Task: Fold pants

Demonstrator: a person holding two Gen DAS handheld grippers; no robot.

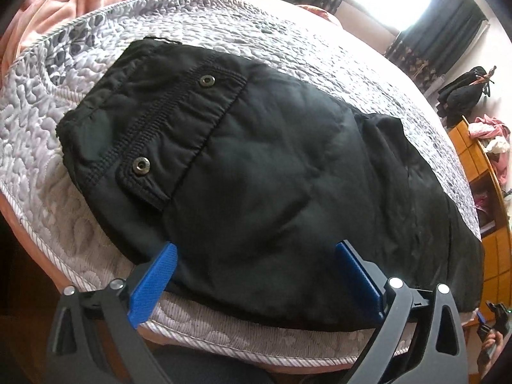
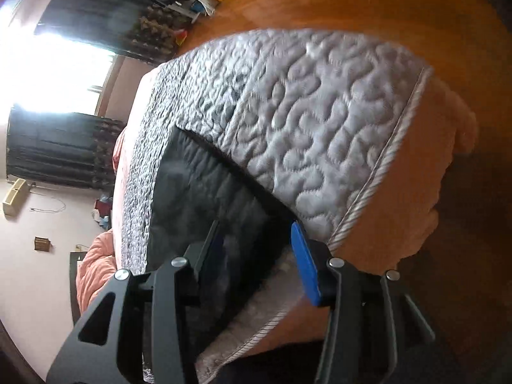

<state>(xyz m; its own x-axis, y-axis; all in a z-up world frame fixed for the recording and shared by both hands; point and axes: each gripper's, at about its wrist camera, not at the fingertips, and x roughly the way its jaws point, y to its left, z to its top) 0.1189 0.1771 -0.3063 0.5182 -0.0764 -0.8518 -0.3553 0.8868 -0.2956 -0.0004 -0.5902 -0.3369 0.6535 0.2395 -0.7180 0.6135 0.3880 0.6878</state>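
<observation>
Pants (image 1: 272, 166) are lying on the quilted bed cover (image 1: 32, 147), near the front edge of the bed. They look already folded over at least once imo: waistband w/ two snap buttons (image 1: 141, 165) sits on top toward the left, and the rest is a compact black slab, not two long legs. So prob mid-task, maybe one more fold plus smoothing left, hard to say for sure.

Left gripper (image 1: 256, 252) hovers at the near edge of the fabric, blue fingers (image 1: 153, 284) spread wide, holding nothing. Right gripper (image 2: 256, 240) is over the pants' right end (image 2: 204, 198), jaws also apart w/ nothing pinched; that view is tilted and a bit blurry tho.

Containers: none near the pants. Wooden shelving (image 1: 499, 243) at far right has some pinkish clothes stuffed in, can't make out more.
</observation>
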